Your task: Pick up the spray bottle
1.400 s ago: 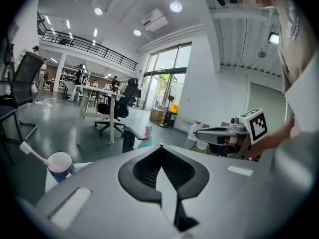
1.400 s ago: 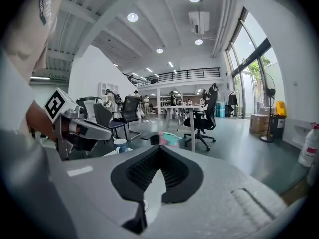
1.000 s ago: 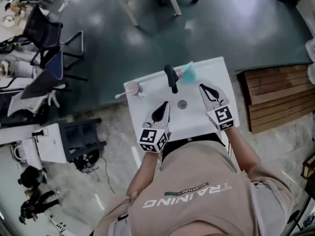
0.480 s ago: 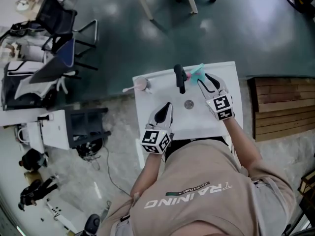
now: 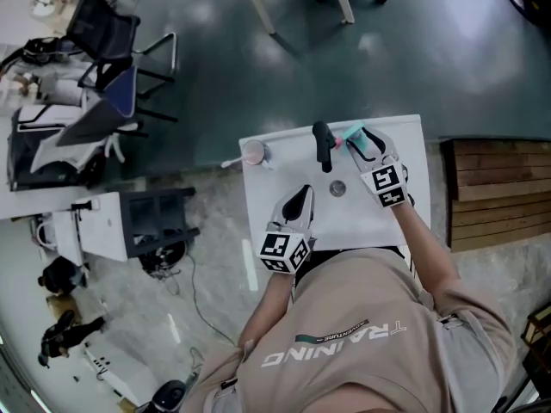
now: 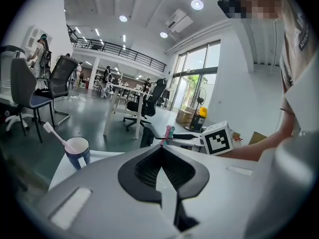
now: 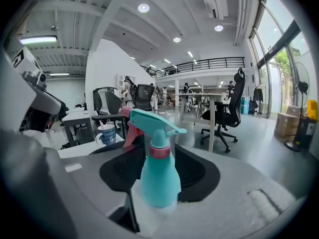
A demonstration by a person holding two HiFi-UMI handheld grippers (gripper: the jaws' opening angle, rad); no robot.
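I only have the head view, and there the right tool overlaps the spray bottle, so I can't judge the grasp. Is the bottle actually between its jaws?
Observer: Yes. In the right gripper view the spray bottle stands upright between the jaws of the right tool, which have just been opening.
Operator: Are they pressing on it?
Observer: No. The jaws stand wide, and the ribbed faces of both pads show beside the bottle, not pressed on it.
Operator: And the left tool?
Observer: The left gripper view shows the left tool shut, with nothing between its jaws.
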